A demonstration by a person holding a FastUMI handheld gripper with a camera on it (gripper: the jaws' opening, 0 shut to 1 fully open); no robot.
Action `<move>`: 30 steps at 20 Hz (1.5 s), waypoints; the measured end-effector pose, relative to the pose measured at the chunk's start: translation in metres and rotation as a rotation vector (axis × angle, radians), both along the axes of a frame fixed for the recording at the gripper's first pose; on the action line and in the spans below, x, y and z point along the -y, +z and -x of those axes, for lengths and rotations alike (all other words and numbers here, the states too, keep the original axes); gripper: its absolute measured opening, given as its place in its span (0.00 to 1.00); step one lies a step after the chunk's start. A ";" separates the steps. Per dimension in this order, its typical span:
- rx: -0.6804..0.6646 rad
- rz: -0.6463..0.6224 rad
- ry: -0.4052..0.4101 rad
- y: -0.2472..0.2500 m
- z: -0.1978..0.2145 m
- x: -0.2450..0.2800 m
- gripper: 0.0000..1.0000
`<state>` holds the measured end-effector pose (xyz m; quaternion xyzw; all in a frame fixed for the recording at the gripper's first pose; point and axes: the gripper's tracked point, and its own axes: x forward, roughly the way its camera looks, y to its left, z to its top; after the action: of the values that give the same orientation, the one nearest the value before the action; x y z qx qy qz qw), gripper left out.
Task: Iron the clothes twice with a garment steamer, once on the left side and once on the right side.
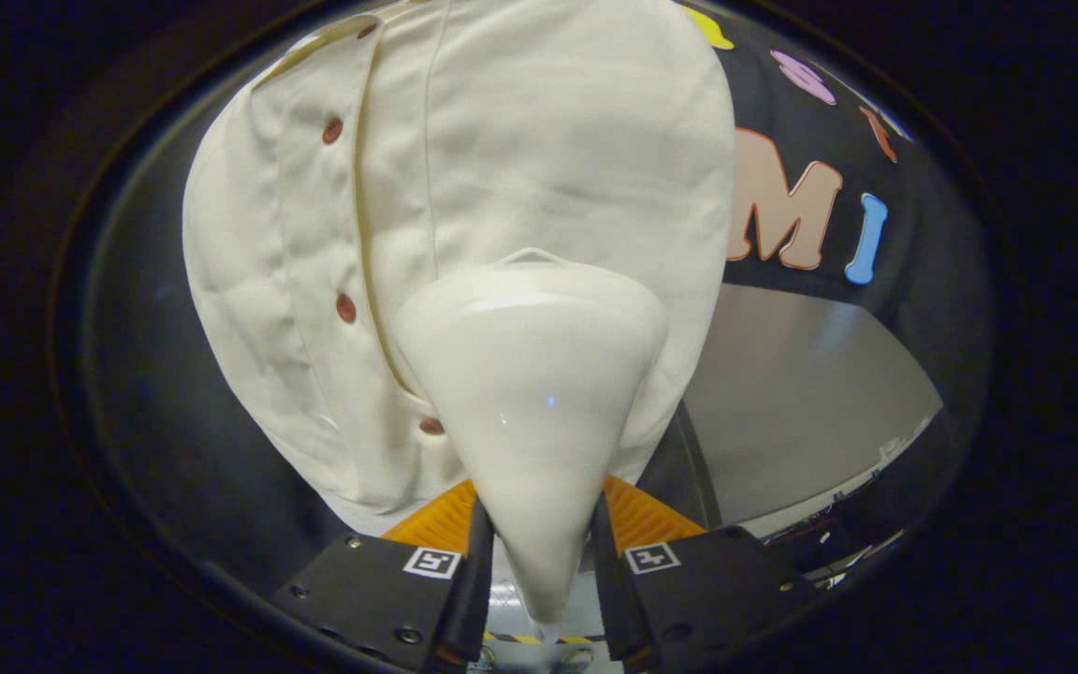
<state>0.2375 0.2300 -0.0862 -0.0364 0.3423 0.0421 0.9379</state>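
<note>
The cream shirt (520,168) hangs beyond the fingers, its brown buttons (345,308) ahead and left. The white steamer (534,393) sits between the fingers, its head against the fabric. The gripper (539,552) clamps the steamer's narrow handle from both sides.

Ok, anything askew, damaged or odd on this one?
Nothing stands out. The gripper is shut on the steamer, whose head meets the hanging shirt beside the row of buttons. No stains or tears are visible.
</note>
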 end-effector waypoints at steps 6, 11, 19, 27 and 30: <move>-0.090 -0.015 -0.005 -0.047 0.004 0.002 0.50; -0.160 -0.021 -0.013 -0.088 0.014 0.003 0.50; -0.203 -0.018 -0.052 -0.123 0.016 0.016 0.49; -0.182 -0.035 -0.038 -0.131 0.031 0.024 0.50; -0.159 -0.068 -0.044 -0.128 0.037 0.022 0.50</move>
<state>0.2009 0.2079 -0.2141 0.0065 0.4147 0.0360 0.9092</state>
